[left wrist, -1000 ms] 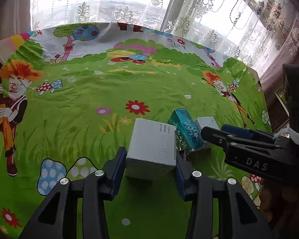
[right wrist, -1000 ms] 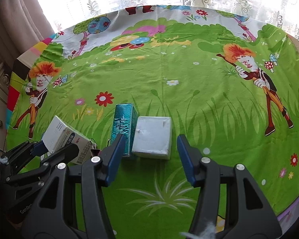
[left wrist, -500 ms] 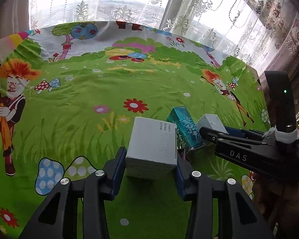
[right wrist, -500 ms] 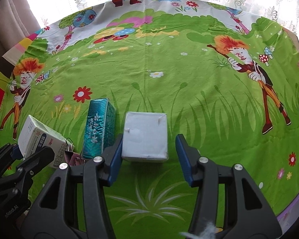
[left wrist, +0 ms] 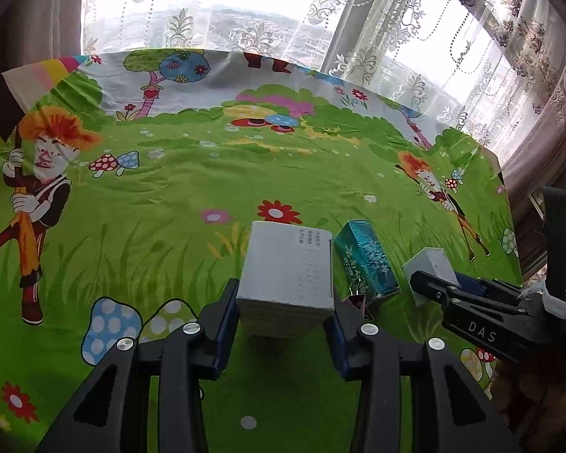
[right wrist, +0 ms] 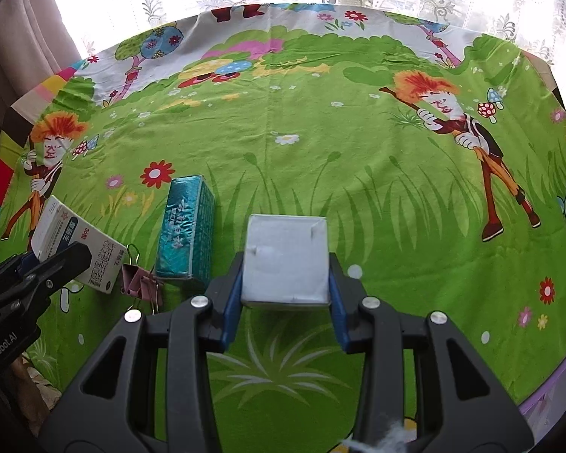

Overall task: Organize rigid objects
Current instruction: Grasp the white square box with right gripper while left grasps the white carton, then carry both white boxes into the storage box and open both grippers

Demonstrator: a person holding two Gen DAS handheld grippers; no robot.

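My left gripper is shut on a white medicine box that rests on the green cartoon tablecloth. Right of it lie a teal box and a pink binder clip. In the right wrist view my right gripper has its jaws closing on a white square box, and both blue pads touch its sides. The teal box, the binder clip, the medicine box and the left gripper lie to its left.
The tablecloth covers the whole table, with open cloth behind and to the right of the boxes. Lace curtains hang behind the far edge. The table's near right edge shows a purple rim.
My right gripper has slid forward around the white square box and its jaws have narrowed onto the box's sides. The left gripper has kept its hold and stayed put.
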